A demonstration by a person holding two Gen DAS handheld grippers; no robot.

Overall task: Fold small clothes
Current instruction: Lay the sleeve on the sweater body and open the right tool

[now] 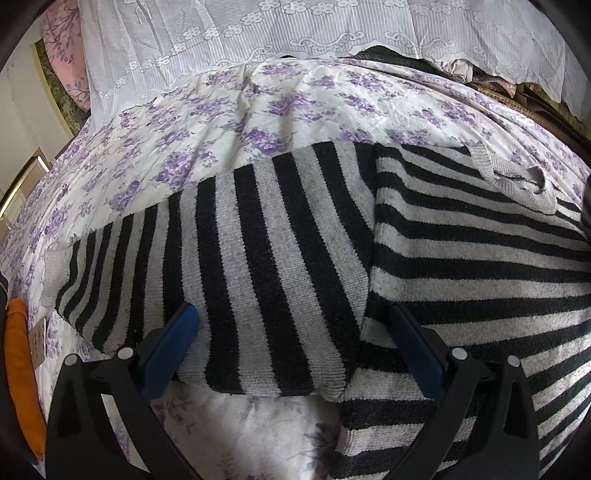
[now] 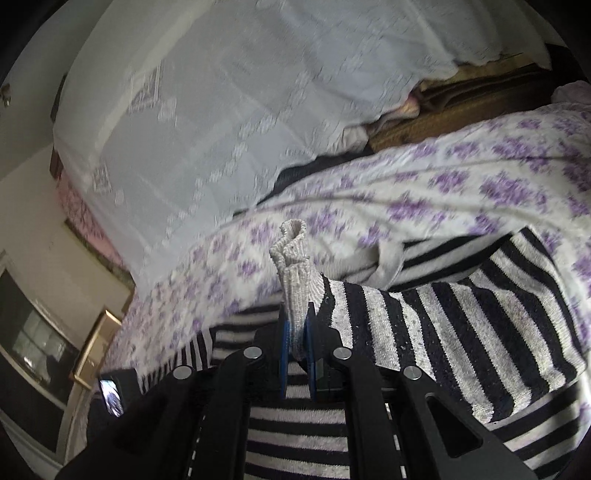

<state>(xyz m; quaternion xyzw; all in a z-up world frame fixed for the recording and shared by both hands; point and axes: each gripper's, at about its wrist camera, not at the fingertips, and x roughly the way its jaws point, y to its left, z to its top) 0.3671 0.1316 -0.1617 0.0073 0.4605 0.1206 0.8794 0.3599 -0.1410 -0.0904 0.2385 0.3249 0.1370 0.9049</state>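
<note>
My right gripper (image 2: 295,332) pinched the black-and-grey striped knit sweater's (image 1: 461,258) grey ribbed cuff (image 2: 293,266); my left gripper (image 1: 291,332) hung spread over its left sleeve (image 1: 221,266) on the purple-flowered bedsheet (image 1: 258,110). I judged folding barely begun, both sleeves outstanding.

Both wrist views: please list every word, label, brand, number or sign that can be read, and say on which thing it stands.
There is no readable text in either view.
striped sweater: stripes only; no tag or label shows.
floral bedsheet: printed flowers, no words.
lace curtain: woven pattern only.
small screen, low in the right wrist view: lit, but too small and blurred to read.
</note>
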